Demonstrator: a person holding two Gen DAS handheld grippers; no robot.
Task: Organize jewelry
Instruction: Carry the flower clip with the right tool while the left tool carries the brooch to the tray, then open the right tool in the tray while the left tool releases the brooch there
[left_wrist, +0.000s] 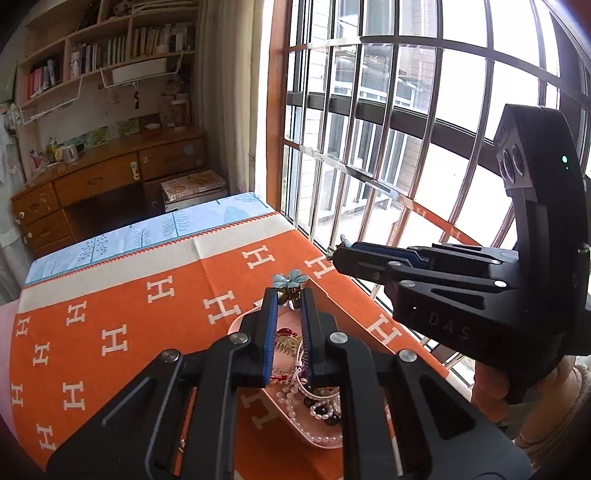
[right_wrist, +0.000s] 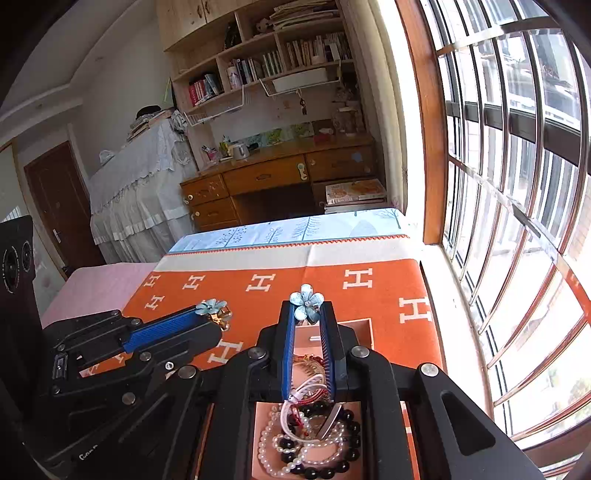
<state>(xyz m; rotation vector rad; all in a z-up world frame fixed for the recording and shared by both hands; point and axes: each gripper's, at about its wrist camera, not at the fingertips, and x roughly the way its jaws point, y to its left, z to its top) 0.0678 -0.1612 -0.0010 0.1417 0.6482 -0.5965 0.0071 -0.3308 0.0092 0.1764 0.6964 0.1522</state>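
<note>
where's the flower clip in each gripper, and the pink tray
left flower clip (left_wrist: 289, 279), left wrist view, blue petals
right flower clip (right_wrist: 306, 300), right wrist view, flower centre
pink tray (left_wrist: 236, 322), left wrist view, far left rim

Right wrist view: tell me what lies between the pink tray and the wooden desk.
In the right wrist view, the orange H-patterned blanket, then a pale blue leaf-print sheet, lie between the pink tray and the wooden desk.

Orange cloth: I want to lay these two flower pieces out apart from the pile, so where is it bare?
Bare: the orange cloth between the pink tray and the cream border, and leftward toward the pink sheet. Crowded: the tray, heaped with beads.
</note>
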